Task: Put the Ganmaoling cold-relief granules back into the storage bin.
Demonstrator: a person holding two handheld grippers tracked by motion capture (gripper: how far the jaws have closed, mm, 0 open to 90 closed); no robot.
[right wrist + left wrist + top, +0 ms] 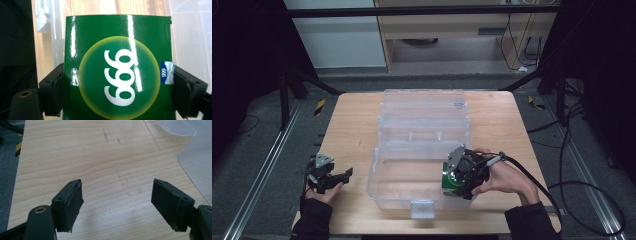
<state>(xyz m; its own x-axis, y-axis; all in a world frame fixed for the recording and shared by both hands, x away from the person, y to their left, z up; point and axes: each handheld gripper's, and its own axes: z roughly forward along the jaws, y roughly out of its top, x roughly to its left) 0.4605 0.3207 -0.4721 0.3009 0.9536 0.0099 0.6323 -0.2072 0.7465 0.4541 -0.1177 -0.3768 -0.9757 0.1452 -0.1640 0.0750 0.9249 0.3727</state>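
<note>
Green box [117,67], right gripper view: large white digits on its glossy face, centred in a yellow-edged green circle [119,77]; they run sideways and read "999" (or "666", depending on which way up the box is taken). Small blue-and-white label [167,72] at the box's right edge, just beside the circle, w/ tiny white "999", also sideways. No other legible text on the box. High view and left gripper view: nothing readable.

The left gripper [330,176], held in the left hand [323,192] near the table's [100,157] front left corner, has its jaws spread wide apart. The right gripper [464,177], held in the right hand [507,177] toward the front right, has its jaws clamped on a green box [117,70].
</note>
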